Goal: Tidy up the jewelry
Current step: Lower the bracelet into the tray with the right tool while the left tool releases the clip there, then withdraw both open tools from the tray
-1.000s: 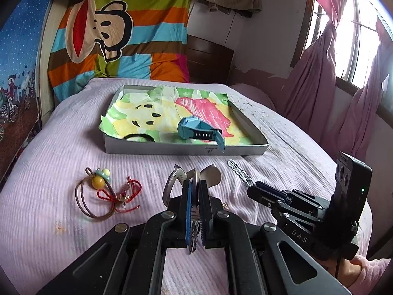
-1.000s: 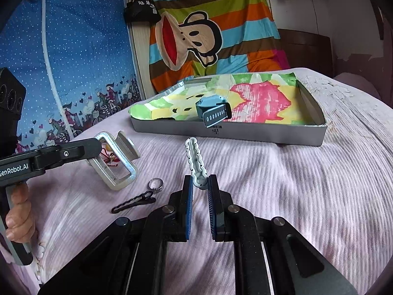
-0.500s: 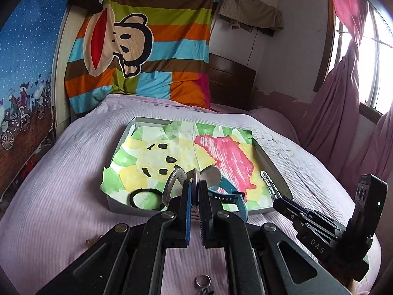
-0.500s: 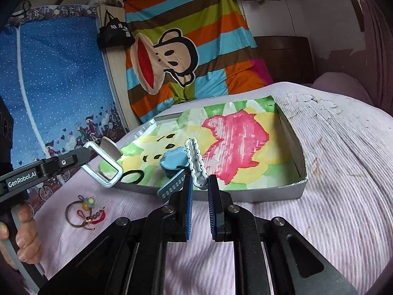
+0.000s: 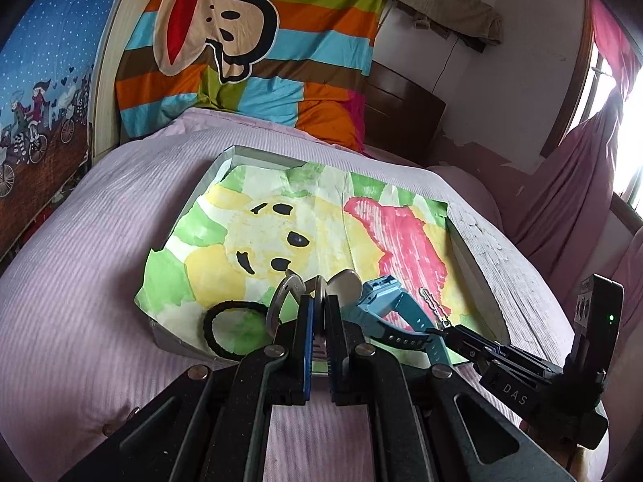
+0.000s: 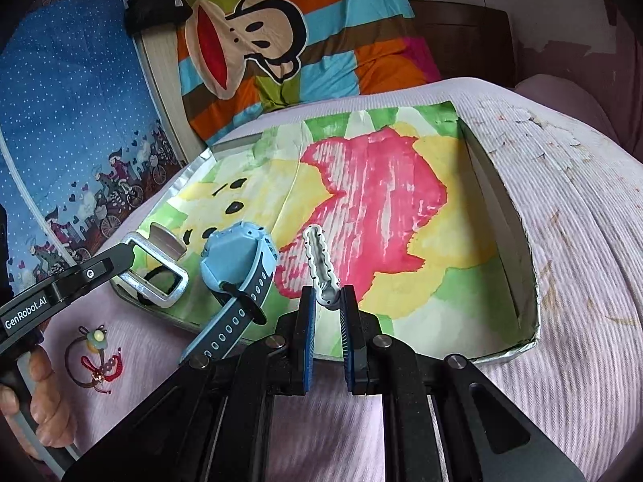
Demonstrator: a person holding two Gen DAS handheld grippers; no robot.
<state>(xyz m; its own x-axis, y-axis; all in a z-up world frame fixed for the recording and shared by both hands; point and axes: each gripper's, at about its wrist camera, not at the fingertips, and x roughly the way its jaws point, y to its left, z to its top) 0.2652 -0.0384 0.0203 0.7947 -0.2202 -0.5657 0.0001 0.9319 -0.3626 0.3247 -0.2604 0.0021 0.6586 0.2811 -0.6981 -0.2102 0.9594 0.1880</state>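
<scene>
Left wrist view: left gripper (image 5: 318,323) clamped on a silver rectangular metal buckle (image 5: 317,287), held over the near edge of a shallow grey cardboard tray (image 5: 474,269) lined with a painted green, yellow and pink paper sheet (image 5: 321,217). A black elastic hair loop (image 5: 225,327) lay in the tray's near left corner, and a light-blue plastic wristwatch (image 5: 392,313) lay just right of the buckle. The right gripper (image 5: 444,327) entered from the right, its fingers closed on a white scalloped hair clip (image 5: 432,305) above the pink patch. The tray rested on a lilac ribbed bedspread (image 5: 80,281).

Right wrist view: right gripper (image 6: 326,309) pinched the near end of the white scalloped hair clip (image 6: 319,259), which pointed away over the tray (image 6: 518,281). The wristwatch (image 6: 237,265) sat at the tray's near left, its strap overhanging the near rim. The left gripper (image 6: 132,255) held the buckle (image 6: 156,277) left of the watch. A red cord bracelet with a yellow bead (image 6: 96,351) lay on the bedspread (image 6: 562,221), left of the tray.
</scene>
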